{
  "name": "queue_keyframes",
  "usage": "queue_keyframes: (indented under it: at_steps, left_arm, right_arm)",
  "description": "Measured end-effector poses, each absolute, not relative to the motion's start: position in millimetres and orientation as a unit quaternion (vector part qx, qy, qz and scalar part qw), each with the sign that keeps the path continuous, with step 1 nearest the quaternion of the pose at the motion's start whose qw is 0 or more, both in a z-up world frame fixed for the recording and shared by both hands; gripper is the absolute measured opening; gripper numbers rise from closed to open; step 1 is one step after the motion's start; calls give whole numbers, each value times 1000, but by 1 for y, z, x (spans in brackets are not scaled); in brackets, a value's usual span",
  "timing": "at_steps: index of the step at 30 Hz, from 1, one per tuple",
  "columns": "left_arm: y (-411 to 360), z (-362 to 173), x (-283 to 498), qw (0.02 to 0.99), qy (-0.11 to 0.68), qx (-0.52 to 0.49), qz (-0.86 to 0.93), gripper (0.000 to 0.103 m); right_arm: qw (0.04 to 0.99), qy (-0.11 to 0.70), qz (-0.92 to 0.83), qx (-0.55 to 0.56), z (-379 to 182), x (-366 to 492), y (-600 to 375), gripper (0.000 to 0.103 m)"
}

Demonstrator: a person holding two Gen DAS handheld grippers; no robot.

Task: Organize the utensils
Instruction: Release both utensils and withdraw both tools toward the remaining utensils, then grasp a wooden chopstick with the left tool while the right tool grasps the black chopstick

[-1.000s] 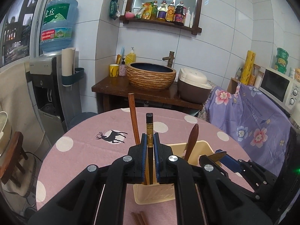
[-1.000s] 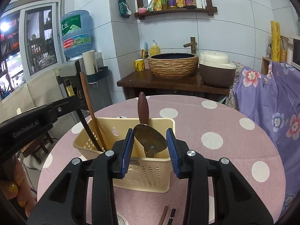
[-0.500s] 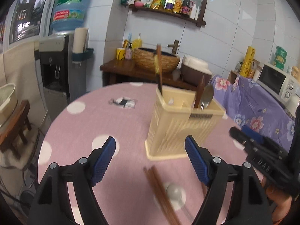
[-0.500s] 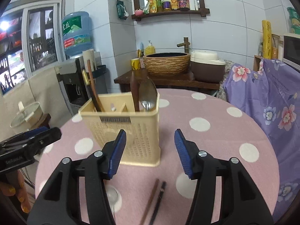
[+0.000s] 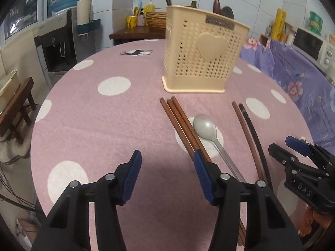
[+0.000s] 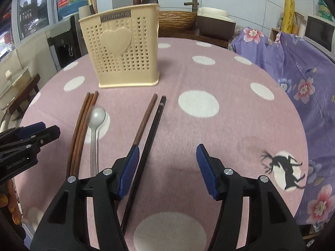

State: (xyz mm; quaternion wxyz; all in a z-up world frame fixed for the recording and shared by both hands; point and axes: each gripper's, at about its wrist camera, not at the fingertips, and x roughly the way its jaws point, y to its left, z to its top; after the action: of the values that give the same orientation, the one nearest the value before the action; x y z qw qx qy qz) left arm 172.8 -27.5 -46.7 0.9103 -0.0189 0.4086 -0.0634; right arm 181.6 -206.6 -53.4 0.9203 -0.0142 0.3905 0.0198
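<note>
A beige perforated utensil holder [image 5: 205, 56] [image 6: 123, 48] stands on the pink dotted table with chopsticks and a wooden spoon upright in it. In front of it lie three brown chopsticks [image 5: 180, 121] [image 6: 83, 121], a metal spoon [image 5: 205, 125] [image 6: 96, 115], and a brown chopstick [image 6: 146, 117] beside a black chopstick [image 6: 155, 121]. My left gripper [image 5: 167, 159] hangs low over the cloth, its jaws closing on nothing, its right finger over the brown trio. My right gripper [image 6: 167, 150] is open, and the black chopstick runs under the gap near its left finger.
The round table's edge [image 5: 39, 125] curves close on the left, with a wooden stool [image 5: 14, 104] and a water dispenser [image 5: 60, 48] beyond. A purple floral cloth [image 6: 303, 67] covers furniture on the right. A person's hand [image 6: 10, 198] holds the left gripper.
Both grippers came down from above the holder to the table in front. The left let go of a black chopstick in the holder, the right left the wooden spoon there, and both opened.
</note>
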Motion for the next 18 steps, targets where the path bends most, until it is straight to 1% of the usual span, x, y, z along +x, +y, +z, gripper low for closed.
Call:
queue_keyframes:
  at_steps: [8, 15, 18]
  left_arm:
    - [-45, -59, 168, 906, 419, -3, -66, 51]
    - [-51, -64, 167, 903, 424, 4, -62, 45]
    - [-48, -64, 167, 903, 425, 2, -65, 45]
  right_arm:
    - [916, 400, 18, -17, -58, 180, -199, 57]
    - [909, 415, 18, -23, -66, 183, -195, 57]
    - [909, 417, 15, -24, -66, 183, -199, 57]
